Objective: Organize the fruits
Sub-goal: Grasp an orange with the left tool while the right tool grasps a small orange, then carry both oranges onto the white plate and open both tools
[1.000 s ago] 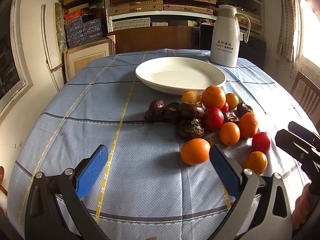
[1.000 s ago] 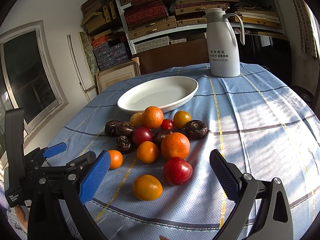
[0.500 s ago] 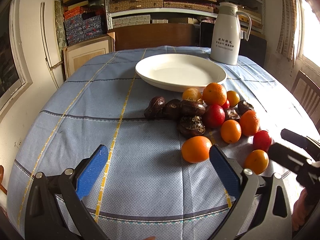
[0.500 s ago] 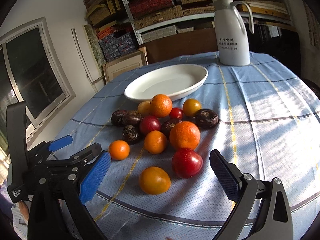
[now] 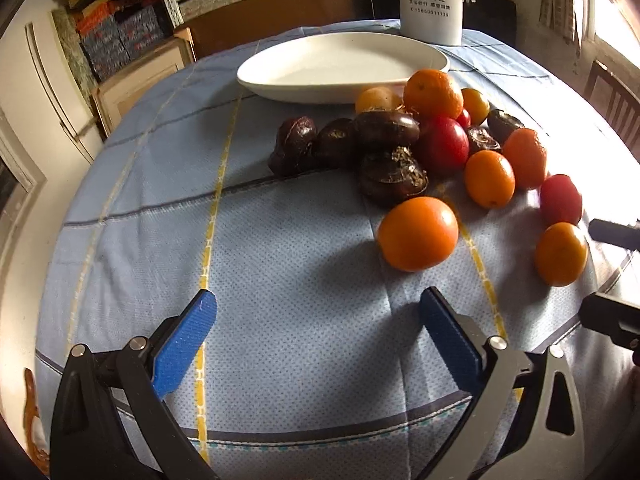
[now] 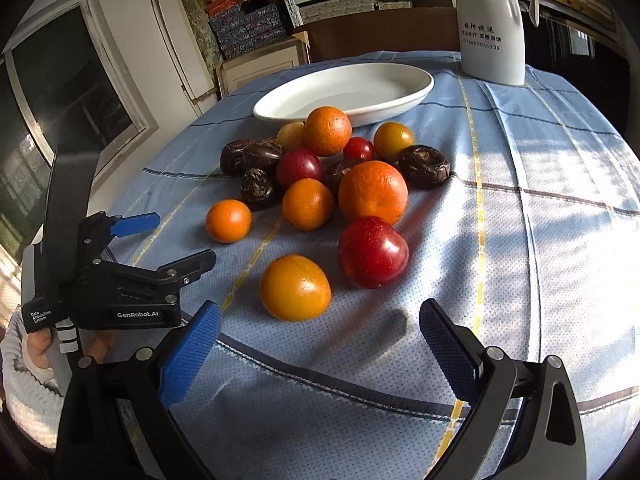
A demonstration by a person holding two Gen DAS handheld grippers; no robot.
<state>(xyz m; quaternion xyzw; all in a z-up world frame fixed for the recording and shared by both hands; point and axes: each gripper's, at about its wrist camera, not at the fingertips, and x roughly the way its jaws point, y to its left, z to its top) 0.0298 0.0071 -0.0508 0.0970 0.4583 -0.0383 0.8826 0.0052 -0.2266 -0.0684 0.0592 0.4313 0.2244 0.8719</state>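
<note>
Both grippers, left (image 5: 316, 320) and right (image 6: 320, 328), sat wide open, empty. Nearest orange (image 6: 295, 287) lay loose on tablecloth (image 6: 560, 240), just ahead of right jaws. Probably firm, round, rolls easily; pinch across widest middle.

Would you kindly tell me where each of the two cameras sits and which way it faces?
Left wrist view: on the left gripper, low over the tablecloth, facing the white dish; its blue fingers show, open.
Right wrist view: on the right gripper, right of the other, facing the same way; the left gripper and a hand show.
Shared: the dish, the white jug, the fruit pile, including the near orange.
</note>
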